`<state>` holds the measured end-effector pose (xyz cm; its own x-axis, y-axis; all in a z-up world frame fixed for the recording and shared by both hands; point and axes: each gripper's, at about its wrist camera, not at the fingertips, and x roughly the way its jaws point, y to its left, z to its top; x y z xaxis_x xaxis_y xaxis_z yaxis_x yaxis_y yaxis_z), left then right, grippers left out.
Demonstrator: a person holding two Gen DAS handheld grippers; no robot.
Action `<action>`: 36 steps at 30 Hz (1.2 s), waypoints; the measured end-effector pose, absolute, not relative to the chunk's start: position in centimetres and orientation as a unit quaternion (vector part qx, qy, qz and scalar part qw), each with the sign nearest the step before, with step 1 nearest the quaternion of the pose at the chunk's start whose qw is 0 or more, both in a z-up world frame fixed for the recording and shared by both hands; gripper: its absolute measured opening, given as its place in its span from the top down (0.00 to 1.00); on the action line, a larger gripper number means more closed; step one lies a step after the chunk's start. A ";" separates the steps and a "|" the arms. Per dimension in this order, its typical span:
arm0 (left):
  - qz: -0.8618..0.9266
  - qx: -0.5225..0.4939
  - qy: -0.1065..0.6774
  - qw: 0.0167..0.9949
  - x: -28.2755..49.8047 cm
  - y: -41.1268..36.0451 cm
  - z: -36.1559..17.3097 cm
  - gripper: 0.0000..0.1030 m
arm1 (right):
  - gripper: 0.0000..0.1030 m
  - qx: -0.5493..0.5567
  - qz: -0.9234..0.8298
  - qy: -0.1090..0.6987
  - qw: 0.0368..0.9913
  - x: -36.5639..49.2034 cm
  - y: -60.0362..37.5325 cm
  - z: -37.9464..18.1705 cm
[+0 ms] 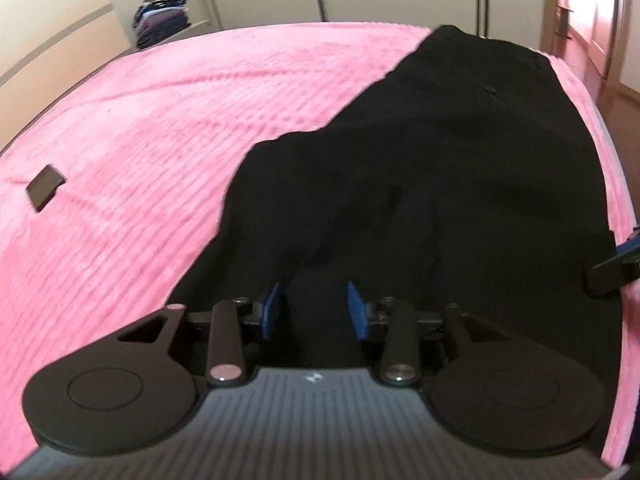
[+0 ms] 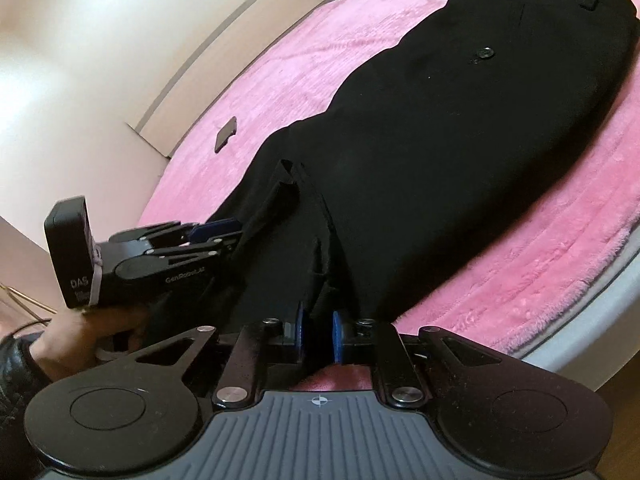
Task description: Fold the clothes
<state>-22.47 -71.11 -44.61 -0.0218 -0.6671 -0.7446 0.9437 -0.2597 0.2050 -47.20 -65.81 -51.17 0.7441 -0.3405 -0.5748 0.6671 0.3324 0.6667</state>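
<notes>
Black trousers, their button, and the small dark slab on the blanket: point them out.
Black trousers (image 2: 460, 168): right wrist view, seat fabric.
Button (image 2: 485, 53): right wrist view, its face.
Small dark slab (image 1: 45, 186): left wrist view, top face.

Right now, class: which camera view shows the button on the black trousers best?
The right wrist view: the button is sharp against the black trousers, with the pocket slit beside it. In the left wrist view, the button is only a faint, blurred dot on the dark cloth.
</notes>
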 end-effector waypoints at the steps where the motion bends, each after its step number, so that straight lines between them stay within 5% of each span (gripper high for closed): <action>1: -0.686 0.390 0.175 0.589 -22.1 -70.5 -44.3 0.68 | 0.88 0.485 -0.316 0.169 0.798 -47.4 -65.8 -51.0; 5: -0.656 0.357 0.189 0.637 -19.0 -65.6 -41.9 0.68 | 0.57 0.450 -0.342 0.162 0.809 -48.4 -64.6 -49.1; 7: -0.639 0.341 0.194 0.662 -17.4 -62.4 -40.7 0.68 | 0.49 0.427 -0.360 0.157 0.814 -48.9 -63.7 -47.9; 14: -0.565 0.274 0.260 0.734 -11.6 -50.1 -38.9 0.66 | 0.46 0.354 -0.358 0.148 0.851 -47.6 -60.5 -43.9; 17: -0.553 0.235 0.295 0.743 -9.7 -47.1 -39.1 0.62 | 0.22 0.349 -0.326 0.164 0.863 -44.8 -59.4 -43.9; 26: -0.582 0.168 0.359 0.710 -5.8 -52.2 -41.8 0.54 | 0.22 0.275 -0.202 0.264 0.902 -34.0 -57.0 -45.7; 29: -0.576 0.188 0.379 0.700 -4.9 -54.1 -43.7 0.79 | 0.22 0.235 -0.165 0.285 0.914 -30.4 -55.8 -46.3; 36: -0.580 0.150 0.398 0.694 -2.5 -52.5 -45.4 0.81 | 0.29 0.180 -0.055 0.332 0.924 -21.6 -51.7 -49.5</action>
